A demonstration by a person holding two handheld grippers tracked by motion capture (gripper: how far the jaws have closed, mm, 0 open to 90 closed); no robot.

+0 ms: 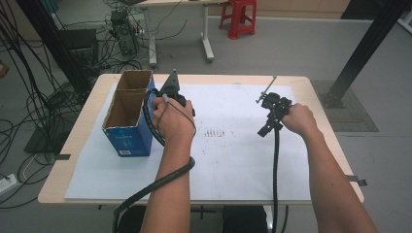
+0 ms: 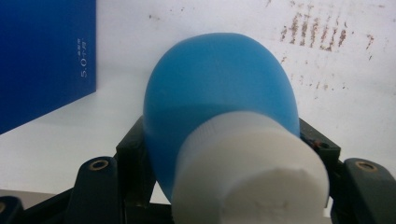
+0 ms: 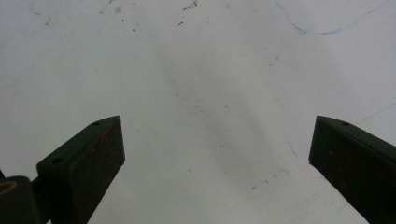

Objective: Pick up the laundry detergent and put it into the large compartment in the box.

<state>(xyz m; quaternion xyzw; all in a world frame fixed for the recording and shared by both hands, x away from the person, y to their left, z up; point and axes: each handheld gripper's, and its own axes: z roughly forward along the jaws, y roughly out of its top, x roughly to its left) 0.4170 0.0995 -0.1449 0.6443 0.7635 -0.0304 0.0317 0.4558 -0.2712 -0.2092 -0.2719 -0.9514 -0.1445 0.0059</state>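
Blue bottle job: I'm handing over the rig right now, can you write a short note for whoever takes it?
Left gripper: shut on the blue bottle, white cap toward the camera, held beside the open blue box.
Right gripper: jaws wide open, nothing between them, over the white sheet on the table's right side.
Done: bottle picked up.
Left: probably place it into the box, which looks empty from above, then release.

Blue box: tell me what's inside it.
The blue box is open on top, with two bare brown compartments in the high view. The near wall hides part of the front compartment's floor. The blue bottle is outside, in the left claw.
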